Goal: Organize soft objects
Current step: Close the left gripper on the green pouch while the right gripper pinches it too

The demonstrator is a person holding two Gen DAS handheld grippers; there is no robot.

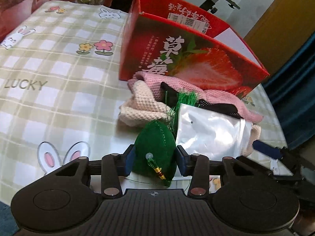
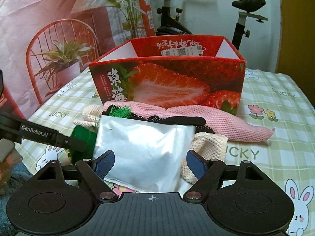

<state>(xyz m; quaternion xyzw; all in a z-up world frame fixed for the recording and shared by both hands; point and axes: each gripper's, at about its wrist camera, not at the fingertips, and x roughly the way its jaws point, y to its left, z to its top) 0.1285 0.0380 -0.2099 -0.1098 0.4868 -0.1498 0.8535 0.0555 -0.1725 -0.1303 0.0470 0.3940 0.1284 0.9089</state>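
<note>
My left gripper [image 1: 154, 161] is shut on a green felt sachet [image 1: 155, 147] with a bead and tassel cord, low over the table. A silver foil pouch [image 1: 210, 131] lies just right of it, on a pile of pink cloth [image 1: 177, 82] and cream knit cloth [image 1: 141, 104]. In the right wrist view my right gripper [image 2: 150, 164] is open, its blue pads either side of the silver pouch [image 2: 145, 149], not squeezing it. The pink cloth [image 2: 216, 120], cream cloth [image 2: 208, 143] and the green sachet [image 2: 82, 137] lie there too. The left gripper's finger [image 2: 65, 140] crosses in from the left.
An open red strawberry box [image 1: 196, 59] stands behind the pile, also in the right wrist view [image 2: 169, 80]. A checked bunny tablecloth [image 1: 59, 78] covers the table. A black item [image 2: 177, 121] lies between the cloths. An exercise bike [image 2: 242, 19] stands behind the table.
</note>
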